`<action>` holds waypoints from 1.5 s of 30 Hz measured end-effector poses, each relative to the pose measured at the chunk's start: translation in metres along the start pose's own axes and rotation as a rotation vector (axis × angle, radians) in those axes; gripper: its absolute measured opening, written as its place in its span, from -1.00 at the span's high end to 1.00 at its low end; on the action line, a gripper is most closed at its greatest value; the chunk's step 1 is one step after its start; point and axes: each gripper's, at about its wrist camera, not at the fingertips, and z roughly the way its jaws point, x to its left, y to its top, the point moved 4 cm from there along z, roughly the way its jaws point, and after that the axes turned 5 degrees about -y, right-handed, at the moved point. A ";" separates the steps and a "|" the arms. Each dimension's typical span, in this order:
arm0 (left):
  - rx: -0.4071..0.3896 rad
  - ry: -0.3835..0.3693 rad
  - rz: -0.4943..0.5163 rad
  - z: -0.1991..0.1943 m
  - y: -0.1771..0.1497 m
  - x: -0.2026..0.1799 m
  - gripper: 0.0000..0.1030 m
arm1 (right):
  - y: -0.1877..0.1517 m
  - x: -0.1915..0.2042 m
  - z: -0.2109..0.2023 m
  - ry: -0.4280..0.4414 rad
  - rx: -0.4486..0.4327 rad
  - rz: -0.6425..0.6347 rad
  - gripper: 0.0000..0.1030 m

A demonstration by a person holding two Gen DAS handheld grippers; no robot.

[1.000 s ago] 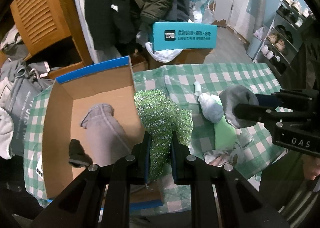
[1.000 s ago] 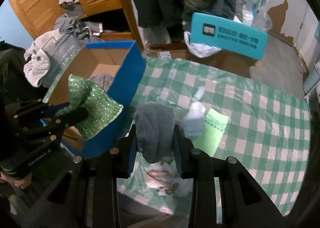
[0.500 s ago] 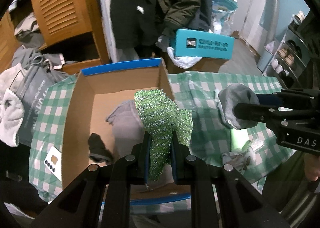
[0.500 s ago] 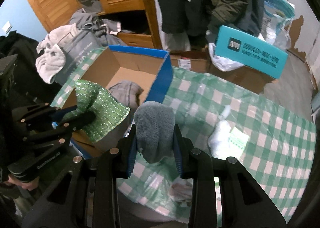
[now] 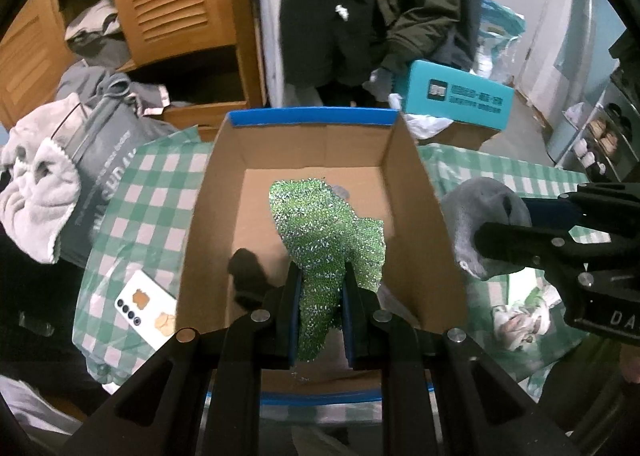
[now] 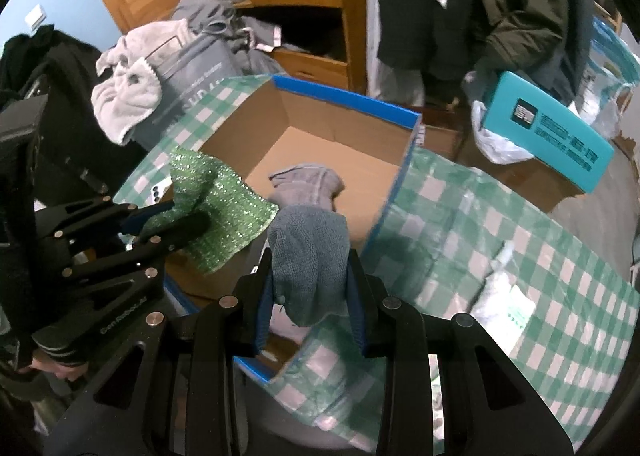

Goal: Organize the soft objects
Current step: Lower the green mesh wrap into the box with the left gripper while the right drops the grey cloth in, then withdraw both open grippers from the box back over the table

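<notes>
Both claws have travelled across the worktop (image 6: 520,240) toward the box (image 5: 308,119), each with its load unchanged. In the left wrist view the box, which sat at the left of the frame a second ago, now fills the centre, and the left claw (image 5: 320,300) hangs over its open interior. This claw is nearly closed, pinching the lower part of the green cloth (image 5: 324,232); the rest of the cloth stands up above the pads and covers the middle of the box floor from view. A dark item (image 5: 246,276) lies on the box floor at lower left of the cloth. In the right wrist view the right claw (image 6: 310,280) is clamped partway on the grey sock (image 6: 308,256) and sits just beside the near box wall, at the frame centre; a grey garment (image 6: 308,183) already lies inside — directly behind the sock. The packet (image 6: 500,300) and other soft items remain on the checked cloth at the right of the frame. Judgement: the carry phase is about complete for the left claw, which appears placed for release into the box; the right claw likely needs a little more travel over the wall first.
</notes>
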 end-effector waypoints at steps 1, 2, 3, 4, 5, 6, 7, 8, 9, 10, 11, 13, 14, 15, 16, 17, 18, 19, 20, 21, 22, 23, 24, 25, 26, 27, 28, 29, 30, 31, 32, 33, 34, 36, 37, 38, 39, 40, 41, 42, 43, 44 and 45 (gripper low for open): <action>0.003 0.003 -0.006 0.001 -0.001 0.004 0.67 | 0.001 0.004 0.003 0.002 0.005 -0.007 0.39; 0.004 0.007 -0.011 0.001 -0.003 0.007 0.67 | 0.002 0.007 0.005 0.002 0.009 -0.012 0.39; 0.007 0.010 -0.016 0.002 -0.003 0.010 0.67 | 0.003 0.010 0.008 0.001 0.014 -0.017 0.39; 0.010 0.013 -0.022 0.002 -0.005 0.013 0.67 | 0.004 0.013 0.012 0.000 0.021 -0.024 0.39; 0.012 0.016 -0.027 0.002 -0.005 0.015 0.67 | 0.004 0.015 0.014 0.000 0.025 -0.026 0.39; 0.015 0.019 -0.034 0.003 -0.006 0.018 0.67 | 0.005 0.017 0.017 -0.001 0.032 -0.030 0.39; 0.017 0.022 -0.039 0.004 -0.007 0.021 0.67 | 0.006 0.019 0.020 -0.001 0.036 -0.032 0.39; 0.020 0.024 -0.045 0.004 -0.008 0.024 0.67 | 0.006 0.021 0.022 -0.001 0.041 -0.034 0.39; 0.022 0.025 -0.050 0.005 -0.009 0.027 0.67 | 0.007 0.022 0.024 0.000 0.046 -0.036 0.39; 0.025 0.028 -0.055 0.006 -0.010 0.029 0.67 | 0.007 0.023 0.026 -0.001 0.049 -0.038 0.39; 0.028 0.030 -0.059 0.007 -0.010 0.031 0.67 | 0.007 0.024 0.028 -0.004 0.053 -0.041 0.39; 0.036 0.030 -0.067 0.008 -0.011 0.034 0.67 | 0.007 0.025 0.031 -0.006 0.061 -0.043 0.39; 0.039 0.030 -0.069 0.009 -0.012 0.035 0.67 | 0.007 0.025 0.033 -0.006 0.066 -0.043 0.39; 0.041 0.030 -0.072 0.010 -0.012 0.035 0.67 | 0.007 0.026 0.034 -0.007 0.069 -0.042 0.39; 0.043 0.029 -0.073 0.010 -0.012 0.036 0.67 | 0.007 0.025 0.036 -0.007 0.073 -0.040 0.39; 0.046 0.028 -0.075 0.011 -0.013 0.036 0.66 | 0.007 0.025 0.037 -0.007 0.077 -0.040 0.39; 0.051 0.029 -0.078 0.012 -0.013 0.036 0.65 | 0.007 0.026 0.038 -0.005 0.080 -0.041 0.39; 0.057 0.027 -0.082 0.013 -0.013 0.036 0.64 | 0.006 0.027 0.039 -0.002 0.083 -0.042 0.36; 0.061 0.027 -0.086 0.014 -0.013 0.037 0.63 | 0.006 0.027 0.039 -0.001 0.083 -0.041 0.35; 0.065 0.028 -0.090 0.015 -0.014 0.037 0.58 | 0.007 0.027 0.040 -0.003 0.084 -0.039 0.35; 0.066 0.027 -0.092 0.015 -0.014 0.037 0.53 | 0.007 0.028 0.040 -0.005 0.083 -0.038 0.33; 0.067 0.030 -0.093 0.015 -0.014 0.038 0.50 | 0.007 0.028 0.040 -0.002 0.082 -0.039 0.26; 0.064 0.036 -0.094 0.015 -0.014 0.038 0.50 | 0.007 0.028 0.040 -0.002 0.082 -0.037 0.22; 0.063 0.039 -0.094 0.015 -0.014 0.038 0.48 | 0.007 0.027 0.040 -0.001 0.082 -0.034 0.12; 0.063 0.041 -0.093 0.015 -0.014 0.038 0.47 | 0.007 0.026 0.040 -0.002 0.081 -0.030 0.01; 0.065 0.042 -0.091 0.015 -0.014 0.038 0.40 | 0.007 0.025 0.040 -0.005 0.079 -0.025 -0.04; 0.064 0.043 -0.092 0.015 -0.014 0.038 0.29 | 0.008 0.023 0.040 -0.010 0.076 -0.018 -0.11; 0.061 0.045 -0.093 0.015 -0.014 0.038 0.25 | 0.008 0.022 0.039 -0.014 0.074 -0.013 -0.18; 0.059 0.048 -0.091 0.015 -0.014 0.038 0.21 | 0.008 0.021 0.038 -0.017 0.072 -0.009 -0.20; 0.056 0.051 -0.089 0.014 -0.014 0.037 0.20 | 0.008 0.019 0.037 -0.023 0.068 -0.002 -0.25; 0.055 0.052 -0.087 0.014 -0.013 0.037 0.20 | 0.008 0.017 0.036 -0.026 0.066 0.005 -0.28; 0.054 0.052 -0.084 0.014 -0.013 0.037 0.19 | 0.008 0.016 0.035 -0.028 0.063 0.011 -0.29; 0.054 0.051 -0.082 0.014 -0.012 0.036 0.19 | 0.008 0.014 0.034 -0.030 0.062 0.018 -0.30; 0.050 0.046 -0.079 0.012 -0.012 0.035 0.18 | 0.007 0.010 0.033 -0.035 0.061 0.032 -0.32; 0.049 0.044 -0.076 0.012 -0.011 0.033 0.17 | 0.007 0.007 0.032 -0.037 0.060 0.041 -0.33; 0.049 0.043 -0.072 0.012 -0.011 0.032 0.15 | 0.006 0.006 0.031 -0.038 0.060 0.046 -0.33; 0.048 0.043 -0.068 0.011 -0.010 0.031 0.11 | 0.006 0.004 0.030 -0.038 0.058 0.054 -0.33; 0.046 0.043 -0.062 0.011 -0.009 0.029 0.10 | 0.006 0.001 0.029 -0.039 0.057 0.061 -0.33; 0.044 0.044 -0.057 0.010 -0.009 0.027 0.10 | 0.005 0.000 0.028 -0.041 0.056 0.066 -0.33; 0.044 0.045 -0.053 0.010 -0.008 0.025 0.09 | 0.005 -0.002 0.027 -0.043 0.055 0.069 -0.33; 0.045 0.043 -0.049 0.010 -0.008 0.023 0.09 | 0.004 -0.004 0.026 -0.046 0.053 0.074 -0.33; 0.046 0.041 -0.046 0.009 -0.007 0.021 0.09 | 0.004 -0.005 0.025 -0.048 0.052 0.078 -0.33; 0.046 0.038 -0.043 0.009 -0.006 0.019 0.09 | 0.003 -0.008 0.024 -0.049 0.051 0.084 -0.33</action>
